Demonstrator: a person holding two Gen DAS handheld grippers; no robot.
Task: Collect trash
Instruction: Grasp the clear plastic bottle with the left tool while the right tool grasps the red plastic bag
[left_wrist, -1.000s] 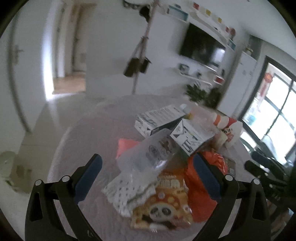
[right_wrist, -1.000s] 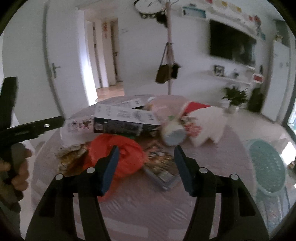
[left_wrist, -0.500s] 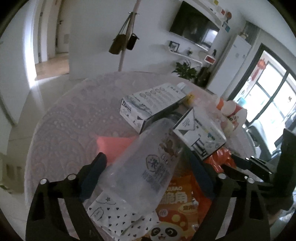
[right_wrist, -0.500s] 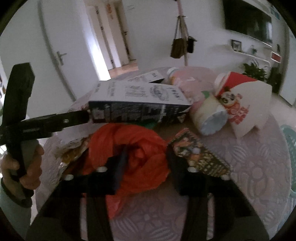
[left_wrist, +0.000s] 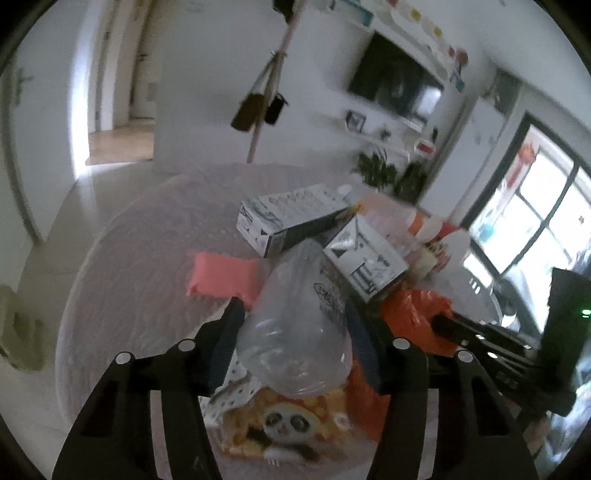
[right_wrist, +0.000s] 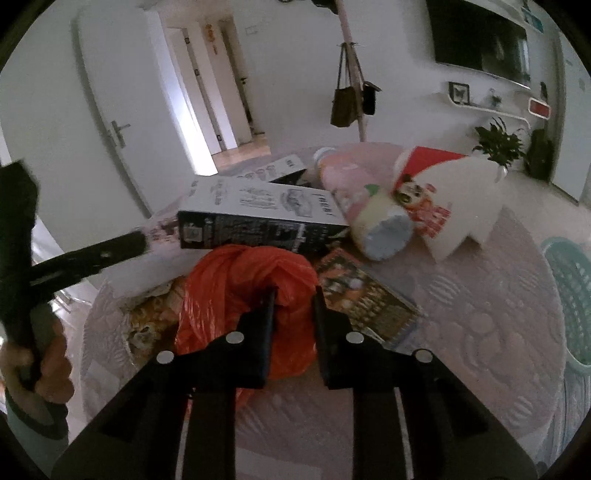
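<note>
Trash covers the far half of a round table (left_wrist: 122, 280) under a pale patterned cloth, which fills the middle of both views. In the right wrist view a teal basket (right_wrist: 570, 295) sits at the right edge of the frame, beside the table. Largest in the pile are two long printed cartons: one box (left_wrist: 291, 218) lies at centre in the left wrist view, and a second box (right_wrist: 258, 221) crosses the centre-left of the right wrist view. A white and red paper bag (right_wrist: 454, 199) with a cartoon figure stands at upper right of that view, with a pale cup (right_wrist: 384, 232) on its side touching it. An orange plastic bag (right_wrist: 251, 291) is heaped just below the second box. A dark snack packet (right_wrist: 365, 299) lies flat just right of the bag. A pink packet (left_wrist: 221, 277) lies left of centre in the left view, and a panda snack bag (left_wrist: 284, 424) lies at bottom centre.

The left gripper (left_wrist: 291, 332) is closing its jaws around a clear plastic cup (left_wrist: 299, 325), which lies between them and looks touched on both sides. The right gripper (right_wrist: 293, 295) has its jaws drawn together, pinching a fold of the orange plastic bag. A hand (right_wrist: 44, 365) at lower left of the right wrist view grasps the left gripper's handle.
</note>
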